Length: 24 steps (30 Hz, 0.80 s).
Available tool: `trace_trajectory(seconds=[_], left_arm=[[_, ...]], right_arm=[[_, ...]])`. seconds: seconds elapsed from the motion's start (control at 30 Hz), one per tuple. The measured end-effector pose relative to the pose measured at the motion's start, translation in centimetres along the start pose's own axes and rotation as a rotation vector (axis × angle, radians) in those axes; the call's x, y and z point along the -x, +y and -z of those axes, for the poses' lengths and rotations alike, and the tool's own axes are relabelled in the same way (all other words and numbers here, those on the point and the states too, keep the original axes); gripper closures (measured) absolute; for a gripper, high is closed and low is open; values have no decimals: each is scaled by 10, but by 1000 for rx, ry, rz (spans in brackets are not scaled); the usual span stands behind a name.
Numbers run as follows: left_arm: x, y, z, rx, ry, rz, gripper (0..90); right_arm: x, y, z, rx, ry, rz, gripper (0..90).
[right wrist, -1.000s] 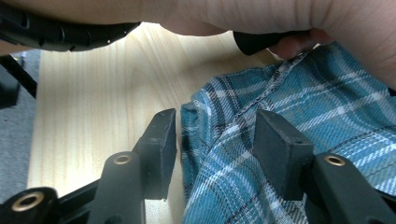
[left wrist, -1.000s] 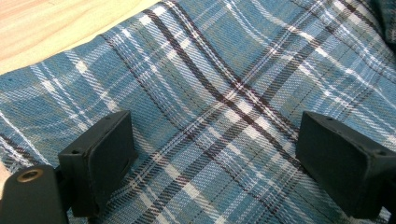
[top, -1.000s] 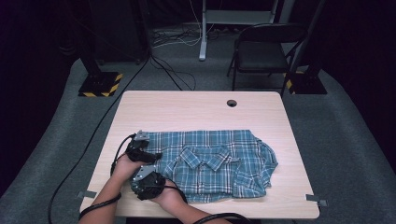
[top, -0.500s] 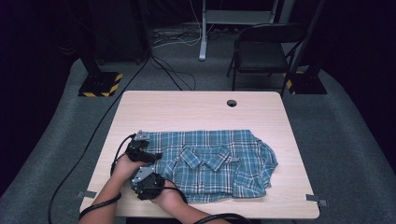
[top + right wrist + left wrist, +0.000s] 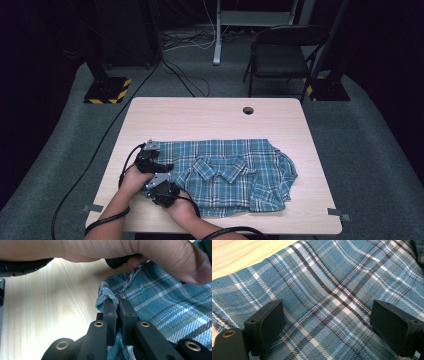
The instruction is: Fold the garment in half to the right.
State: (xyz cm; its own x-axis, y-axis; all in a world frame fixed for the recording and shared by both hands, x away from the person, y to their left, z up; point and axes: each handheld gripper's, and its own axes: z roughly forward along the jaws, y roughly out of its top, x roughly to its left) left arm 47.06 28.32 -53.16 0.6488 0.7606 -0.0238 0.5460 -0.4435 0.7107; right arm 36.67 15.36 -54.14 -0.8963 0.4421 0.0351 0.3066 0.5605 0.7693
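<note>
In the high view, the plaid shirt (image 5: 227, 175) lies flat low on the table (image 5: 200, 117), with both grippers at its left edge. In the left gripper view, the left gripper (image 5: 324, 325) stands wide open over the cloth. In the right gripper view, the right gripper (image 5: 117, 308) has just closed and pinches the shirt's edge.

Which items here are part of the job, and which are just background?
In the job: plaid shirt; right gripper, its jaws just closed on the shirt's edge; left gripper, open over the cloth; table.
Background: folding chair; floor cables; two stand bases.

Blue-teal plaid shirt (image 5: 230, 170), black-striped
</note>
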Motion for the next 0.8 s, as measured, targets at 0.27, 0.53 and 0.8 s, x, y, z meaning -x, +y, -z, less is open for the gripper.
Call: trace_trajectory(seconds=[0.27,0.53,0.8], left_arm=[[-10,4,8,43,16,56,164],[-21,5,7,57,47,92,196],[-20,4,-1,14,53,54,229]], right_arm=[[-2,-1,15,50,27,-7,860],[-8,-8,17,34,30,14,858],[-8,-9,16,29,34,16,857]])
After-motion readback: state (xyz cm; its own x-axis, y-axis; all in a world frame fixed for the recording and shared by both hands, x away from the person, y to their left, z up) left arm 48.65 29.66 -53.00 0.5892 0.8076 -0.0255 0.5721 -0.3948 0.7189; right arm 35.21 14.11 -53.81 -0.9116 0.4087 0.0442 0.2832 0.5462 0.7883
